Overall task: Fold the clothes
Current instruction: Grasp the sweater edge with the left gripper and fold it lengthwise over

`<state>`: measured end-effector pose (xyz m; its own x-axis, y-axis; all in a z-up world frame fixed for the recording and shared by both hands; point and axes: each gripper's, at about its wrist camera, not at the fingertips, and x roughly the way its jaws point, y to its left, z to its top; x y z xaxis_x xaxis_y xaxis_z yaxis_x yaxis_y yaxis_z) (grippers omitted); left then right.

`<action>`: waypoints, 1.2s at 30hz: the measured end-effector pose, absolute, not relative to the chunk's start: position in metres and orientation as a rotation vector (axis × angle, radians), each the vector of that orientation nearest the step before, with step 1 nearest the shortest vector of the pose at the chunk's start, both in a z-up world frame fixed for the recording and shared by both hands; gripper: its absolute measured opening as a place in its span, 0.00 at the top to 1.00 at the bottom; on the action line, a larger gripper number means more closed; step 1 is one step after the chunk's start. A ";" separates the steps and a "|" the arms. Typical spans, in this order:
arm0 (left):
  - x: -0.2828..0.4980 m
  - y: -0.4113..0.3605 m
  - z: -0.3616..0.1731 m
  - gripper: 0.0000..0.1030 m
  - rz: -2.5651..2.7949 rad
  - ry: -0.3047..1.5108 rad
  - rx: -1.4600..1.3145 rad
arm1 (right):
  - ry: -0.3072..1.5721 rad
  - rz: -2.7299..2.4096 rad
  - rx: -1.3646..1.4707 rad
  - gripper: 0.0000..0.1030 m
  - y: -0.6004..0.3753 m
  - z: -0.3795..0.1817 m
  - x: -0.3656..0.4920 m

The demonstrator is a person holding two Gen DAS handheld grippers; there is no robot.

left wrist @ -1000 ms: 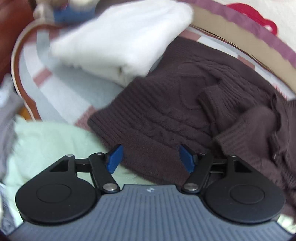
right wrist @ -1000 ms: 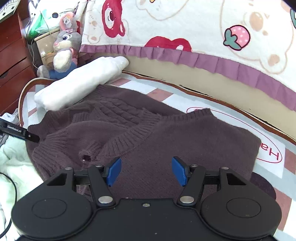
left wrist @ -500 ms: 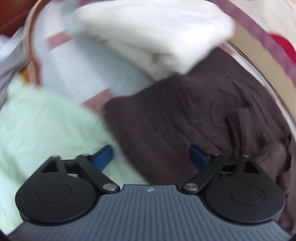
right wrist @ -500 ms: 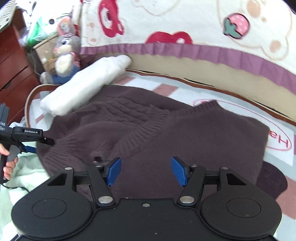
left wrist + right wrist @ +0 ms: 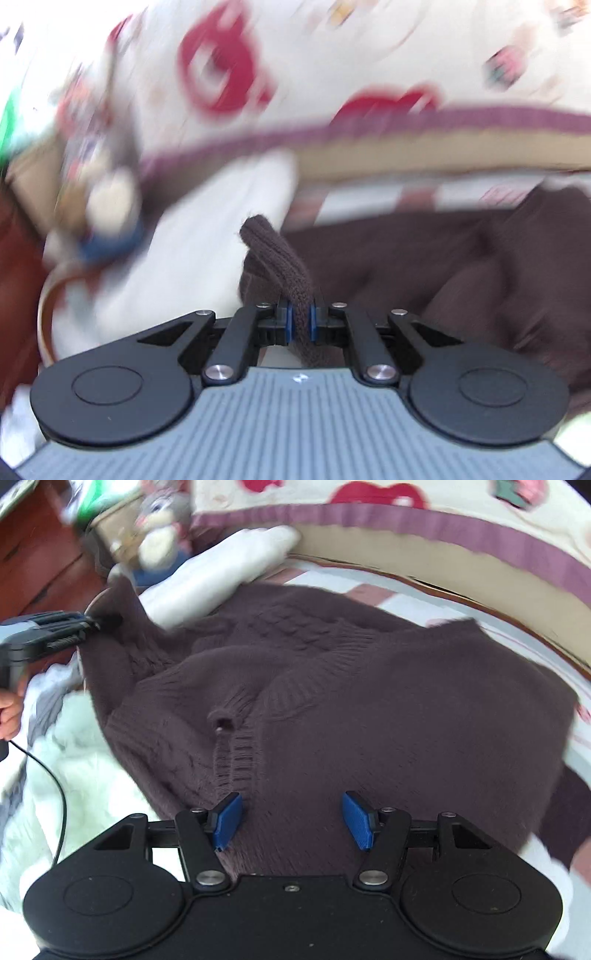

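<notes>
bright, soft daylight; left wrist view heavily motion-blurred, right wrist view blurred toward its curved fisheye edges

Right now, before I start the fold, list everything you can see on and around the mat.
sweater: one, dark brown knit, spread on the mat, one corner lifted
folded white cloth: one, behind the sweater
pale green cloth: one, beside the sweater
plush toy: one, grey and white, far corner
patterned blanket: one, cream with purple trim, along the back
left tool: shut on the sweater's edge
right tool: open, over the sweater
hand: one, on the left tool's handle
</notes>
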<state>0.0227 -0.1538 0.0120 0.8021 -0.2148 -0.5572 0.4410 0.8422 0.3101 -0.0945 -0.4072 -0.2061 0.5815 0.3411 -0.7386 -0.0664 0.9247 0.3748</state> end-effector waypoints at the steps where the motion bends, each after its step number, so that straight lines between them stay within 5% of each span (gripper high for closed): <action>1: 0.016 -0.169 0.024 0.93 -0.416 0.488 0.457 | 0.896 0.221 0.416 0.36 -0.424 -0.202 -0.100; 7: -0.047 -0.266 0.081 0.93 -0.880 0.352 0.434 | 0.683 -0.045 1.092 0.34 -0.551 -0.230 -0.153; 11: -0.076 -0.315 0.047 0.93 -1.205 0.586 0.389 | 0.411 -0.028 1.581 0.34 -0.614 -0.270 -0.199; 17: -0.031 -0.331 -0.037 0.93 -1.228 0.945 0.292 | 0.529 -0.015 1.485 0.32 -0.607 -0.265 -0.200; 36: -0.034 -0.312 -0.044 0.91 -1.273 1.030 0.350 | 0.708 0.158 1.416 0.32 -0.570 -0.268 -0.152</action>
<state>-0.0345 -0.3123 -0.0442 -0.0550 -0.6146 -0.7869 0.8980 0.3141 -0.3081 -0.1522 -0.5703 -0.2680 0.7879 0.5035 -0.3545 0.3045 0.1818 0.9350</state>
